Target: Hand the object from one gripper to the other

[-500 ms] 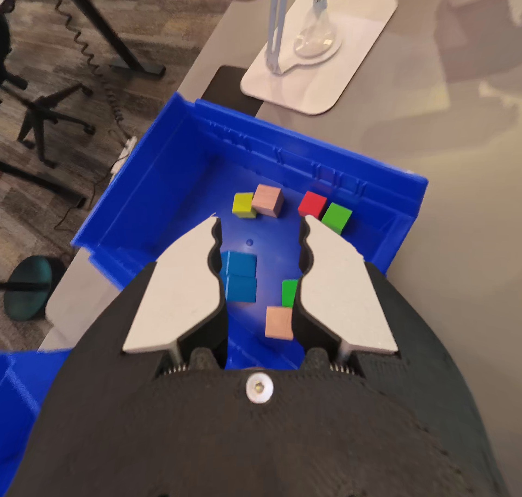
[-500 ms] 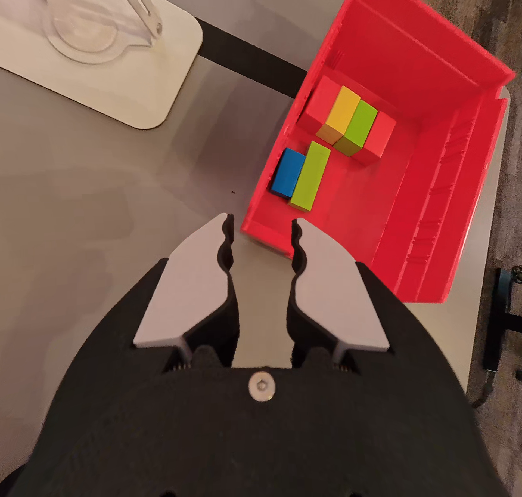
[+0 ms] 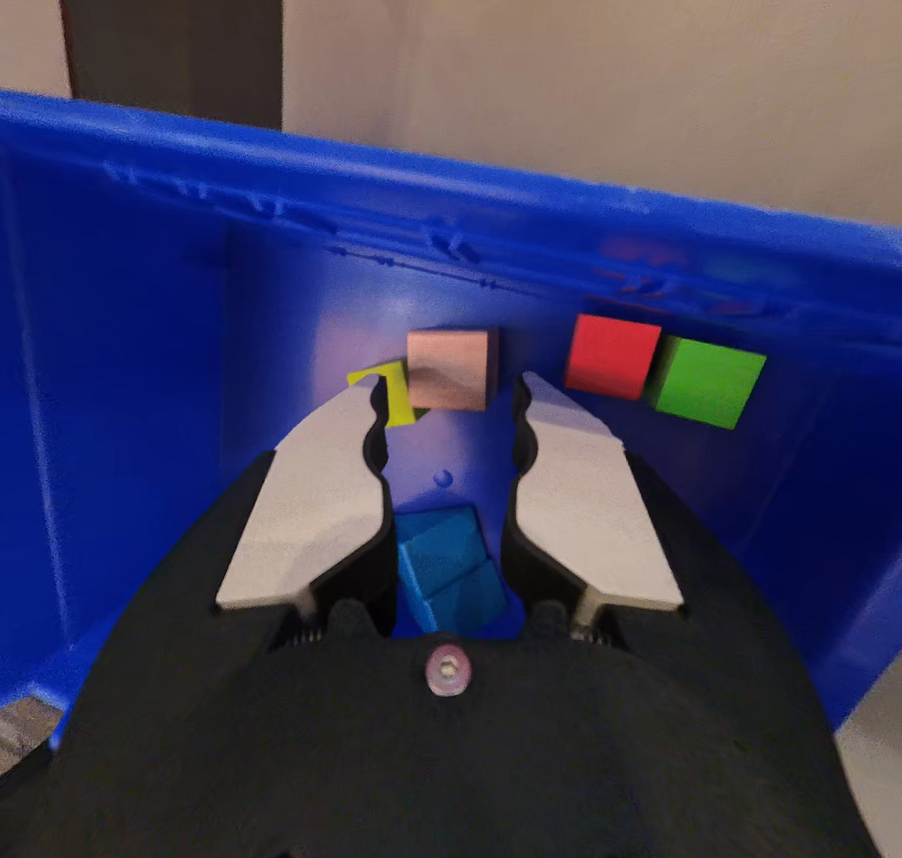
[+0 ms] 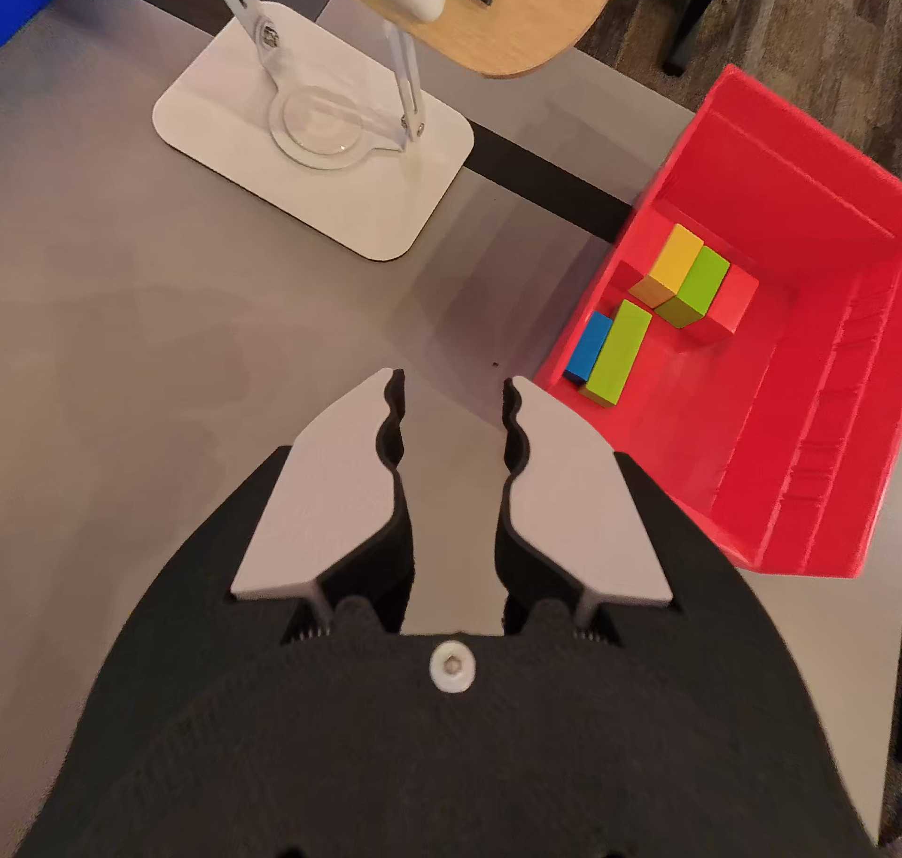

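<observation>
My left gripper (image 3: 449, 385) is open and empty, low inside the blue bin (image 3: 146, 346). Its fingertips point at a pink cube (image 3: 446, 371) just ahead, with a gap on both sides. A yellow cube (image 3: 395, 398) sits left of it, partly behind my left finger (image 3: 322, 483). A red cube (image 3: 610, 356) and a green cube (image 3: 707, 383) lie to the right. Blue blocks (image 3: 446, 571) lie below, between my fingers near their base. My right gripper (image 4: 454, 381) is open and empty above the grey table (image 4: 195, 346), left of the red bin (image 4: 805, 395).
The red bin holds a blue block (image 4: 588, 346), a long green block (image 4: 617, 351), and a row of orange (image 4: 671, 266), green (image 4: 698, 285) and red (image 4: 727, 305) blocks. A white lamp base (image 4: 312, 151) stands at the back of the table. A wooden board (image 4: 512, 15) hangs above it.
My left gripper has dropped down into the blue bin and moved toward the pink cube; its jaws have narrowed slightly. My right gripper has shifted left, away from the red bin's corner.
</observation>
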`<action>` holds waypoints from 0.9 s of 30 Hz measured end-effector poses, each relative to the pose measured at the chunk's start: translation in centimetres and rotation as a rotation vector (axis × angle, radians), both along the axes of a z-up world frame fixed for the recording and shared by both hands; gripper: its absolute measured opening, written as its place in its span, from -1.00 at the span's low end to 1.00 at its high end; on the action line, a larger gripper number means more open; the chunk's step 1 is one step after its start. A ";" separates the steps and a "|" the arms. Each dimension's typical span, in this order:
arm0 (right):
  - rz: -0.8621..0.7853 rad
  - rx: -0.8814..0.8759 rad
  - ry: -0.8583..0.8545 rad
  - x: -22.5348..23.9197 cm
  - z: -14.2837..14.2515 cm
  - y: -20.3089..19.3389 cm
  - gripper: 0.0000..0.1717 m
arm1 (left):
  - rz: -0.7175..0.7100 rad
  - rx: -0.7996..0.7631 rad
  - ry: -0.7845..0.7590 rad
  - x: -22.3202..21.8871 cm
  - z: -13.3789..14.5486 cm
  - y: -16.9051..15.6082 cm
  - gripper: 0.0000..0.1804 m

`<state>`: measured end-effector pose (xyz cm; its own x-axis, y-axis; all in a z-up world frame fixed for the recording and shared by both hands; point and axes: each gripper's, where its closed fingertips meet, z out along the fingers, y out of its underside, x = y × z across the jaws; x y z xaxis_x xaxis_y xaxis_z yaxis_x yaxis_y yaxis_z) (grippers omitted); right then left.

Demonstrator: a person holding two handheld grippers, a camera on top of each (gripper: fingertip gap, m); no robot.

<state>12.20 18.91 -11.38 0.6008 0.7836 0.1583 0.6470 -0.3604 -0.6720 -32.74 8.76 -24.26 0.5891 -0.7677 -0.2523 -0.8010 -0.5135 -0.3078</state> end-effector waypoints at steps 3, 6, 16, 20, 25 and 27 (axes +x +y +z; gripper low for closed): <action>0.010 -0.003 0.009 0.0 -0.4 -0.3 -0.57 | -0.013 -0.003 -0.005 0.5 -0.7 0.5 -0.52; 0.019 -0.012 0.030 -0.1 -0.6 -0.4 -0.57 | -0.007 -0.011 -0.021 0.8 -0.7 0.4 -0.63; 0.074 0.015 0.072 -1.9 0.5 -1.5 -0.57 | 0.036 -0.031 -0.035 0.7 -0.8 -0.1 -0.63; 0.146 0.047 0.111 -4.2 1.9 -3.0 -0.56 | 0.087 0.076 -0.128 0.3 0.7 0.3 -0.63; 0.317 -0.024 0.255 -10.3 4.0 -6.8 -0.53 | 0.107 0.320 -0.242 0.4 5.7 0.2 -0.63; 0.398 -0.112 0.373 -13.7 5.0 -8.8 -0.51 | 0.097 0.419 -0.236 0.8 8.0 -0.3 -0.63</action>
<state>-1.52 10.09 -6.38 0.2545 0.9613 -0.1058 0.4735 -0.2193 -0.8531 -31.90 8.47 -16.24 0.7313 -0.5672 -0.3788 -0.6389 -0.3754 -0.6714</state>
